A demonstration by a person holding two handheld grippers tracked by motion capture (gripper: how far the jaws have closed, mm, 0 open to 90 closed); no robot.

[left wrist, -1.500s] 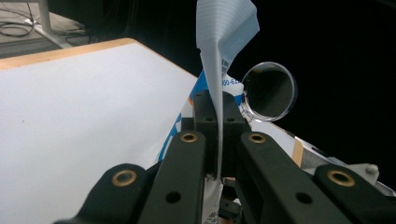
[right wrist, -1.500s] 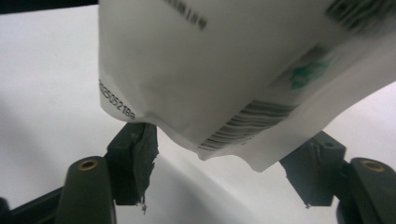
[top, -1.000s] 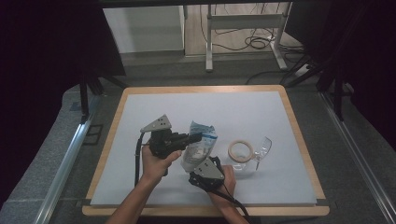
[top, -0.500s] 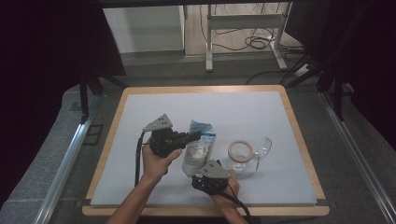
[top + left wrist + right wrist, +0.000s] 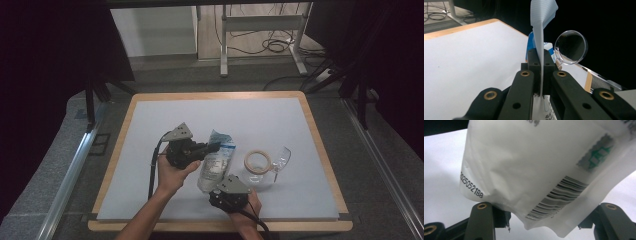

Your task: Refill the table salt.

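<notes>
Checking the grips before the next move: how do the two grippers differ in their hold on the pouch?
The left gripper is shut on the pouch's thin top edge; the right gripper stands wide around its bottom, jaws just closing, pads not yet pressing. Left reaches in sideways; right comes from below. Both handle the same pouch.

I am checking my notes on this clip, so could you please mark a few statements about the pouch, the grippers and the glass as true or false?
1. The left gripper is clamped on the pouch's top edge. True.
2. The right gripper has its jaws shut tight on the pouch's bottom. False: they have just been closing, with the bottom between them, still apart.
3. The tape ring lies beside the glass. True.
4. The glass stands upright. False: it lies on its side.
</notes>
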